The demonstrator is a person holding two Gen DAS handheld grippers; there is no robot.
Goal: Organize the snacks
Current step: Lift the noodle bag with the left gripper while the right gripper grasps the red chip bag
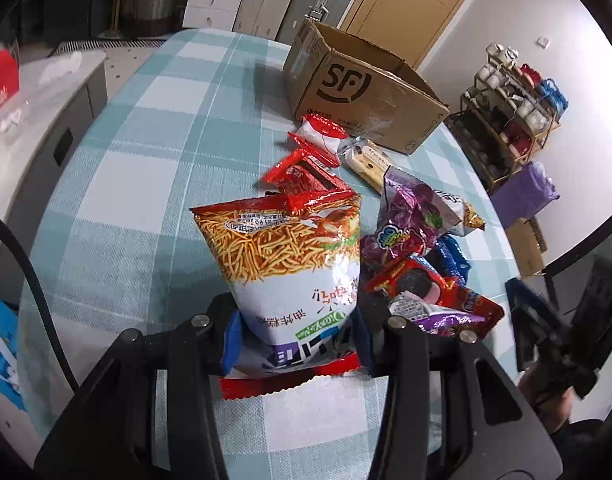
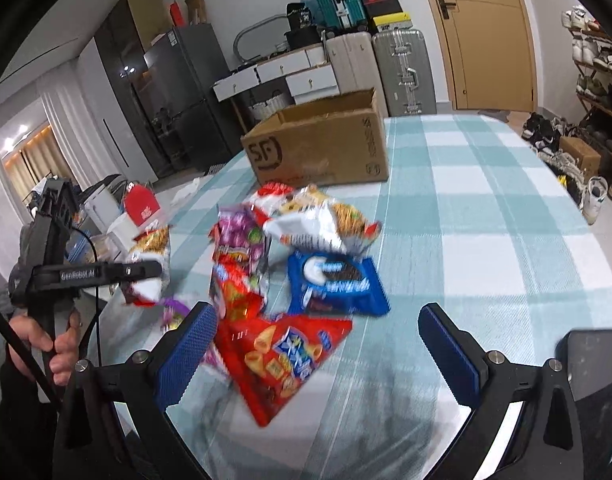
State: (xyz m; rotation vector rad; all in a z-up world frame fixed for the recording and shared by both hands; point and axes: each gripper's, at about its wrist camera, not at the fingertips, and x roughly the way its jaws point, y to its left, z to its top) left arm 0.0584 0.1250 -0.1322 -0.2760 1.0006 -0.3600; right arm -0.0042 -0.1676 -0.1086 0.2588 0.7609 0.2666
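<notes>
Left tongs (image 1: 296,344) squeeze the noodle snack bag (image 1: 290,264), lifted up; other snacks (image 1: 418,240) sit just right, the cardboard box (image 1: 362,92) far ahead.

Right tongs (image 2: 318,344) gape wide, holding nothing, over the red cracker bag (image 2: 278,360); box (image 2: 318,144) beyond.

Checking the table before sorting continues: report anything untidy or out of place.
The snack packets lie in a loose overlapping heap on the checked tablecloth, none visibly inside the open brown cardboard box. The left gripper holds one white-and-orange noodle-snack bag.
</notes>
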